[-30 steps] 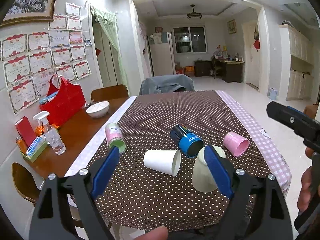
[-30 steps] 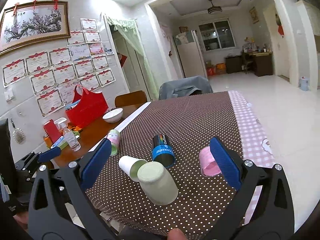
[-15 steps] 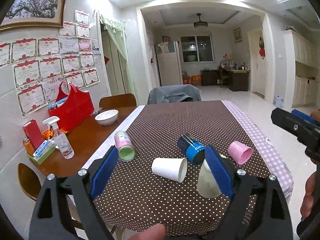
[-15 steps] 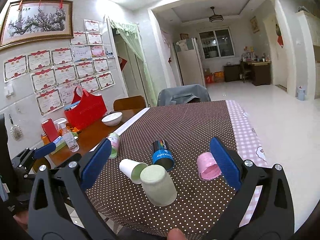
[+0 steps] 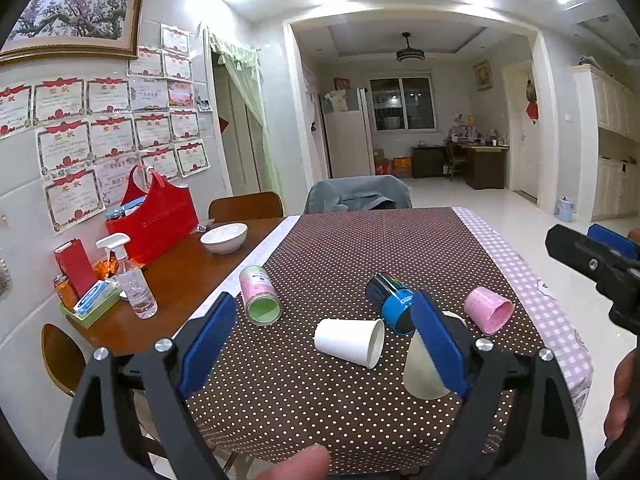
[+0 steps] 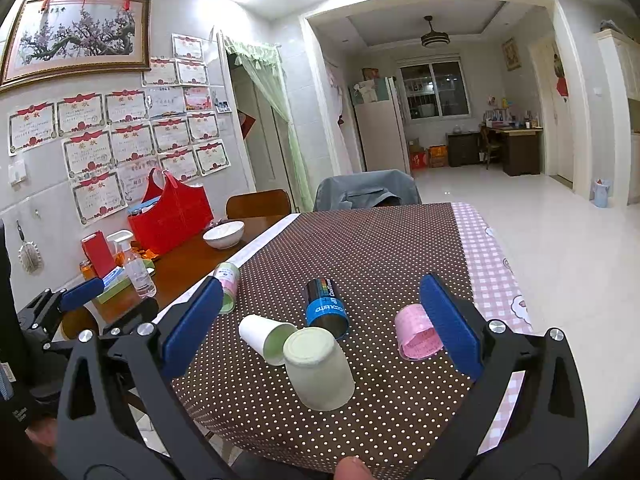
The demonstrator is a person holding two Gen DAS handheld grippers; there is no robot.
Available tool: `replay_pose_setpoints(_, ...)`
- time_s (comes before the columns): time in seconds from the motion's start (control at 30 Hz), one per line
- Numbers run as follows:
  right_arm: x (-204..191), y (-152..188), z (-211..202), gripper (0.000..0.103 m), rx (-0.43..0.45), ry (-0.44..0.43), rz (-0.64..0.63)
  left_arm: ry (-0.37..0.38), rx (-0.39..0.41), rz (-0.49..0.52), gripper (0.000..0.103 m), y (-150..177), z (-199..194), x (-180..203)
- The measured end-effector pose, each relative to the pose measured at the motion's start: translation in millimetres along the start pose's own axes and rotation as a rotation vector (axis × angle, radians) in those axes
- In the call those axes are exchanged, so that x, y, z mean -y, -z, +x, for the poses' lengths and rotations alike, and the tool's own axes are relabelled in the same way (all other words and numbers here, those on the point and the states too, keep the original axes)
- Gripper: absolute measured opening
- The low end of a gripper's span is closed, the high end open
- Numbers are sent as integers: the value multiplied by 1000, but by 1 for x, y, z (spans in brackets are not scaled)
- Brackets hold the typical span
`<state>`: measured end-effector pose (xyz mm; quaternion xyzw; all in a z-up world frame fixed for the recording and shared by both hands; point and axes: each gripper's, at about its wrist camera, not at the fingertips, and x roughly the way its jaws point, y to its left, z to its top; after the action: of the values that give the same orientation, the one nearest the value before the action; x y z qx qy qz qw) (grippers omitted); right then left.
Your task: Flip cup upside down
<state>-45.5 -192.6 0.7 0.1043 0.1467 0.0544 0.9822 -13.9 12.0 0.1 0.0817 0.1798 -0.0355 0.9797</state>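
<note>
A pale green cup (image 6: 320, 368) stands upside down near the table's front edge; in the left wrist view (image 5: 420, 376) my right finger partly hides it. A white paper cup (image 5: 349, 341) lies on its side beside it, also in the right wrist view (image 6: 266, 338). A blue-black cup (image 5: 390, 304), a pink cup (image 5: 488, 310) and a pink-green cup (image 5: 260, 300) also lie on their sides. My left gripper (image 5: 324, 344) is open and empty above the front edge. My right gripper (image 6: 320, 328) is open and empty, held back from the cups.
The table has a brown dotted cloth (image 5: 360, 248) with a pink checked edge (image 5: 532, 280). On the bare wood at left stand a white bowl (image 5: 224, 237), a red basket (image 5: 154, 220) and a spray bottle (image 5: 132, 280). Chairs stand at the far end.
Both grippers have drawn back and risen a little from the cups. The cups have not moved.
</note>
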Motion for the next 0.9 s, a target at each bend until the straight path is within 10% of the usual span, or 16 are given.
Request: replay_pose_setpoints(0.9, -1, 2, 1, 97, -8, 3, 4, -26, 16, -24, 88, -3, -6, -6)
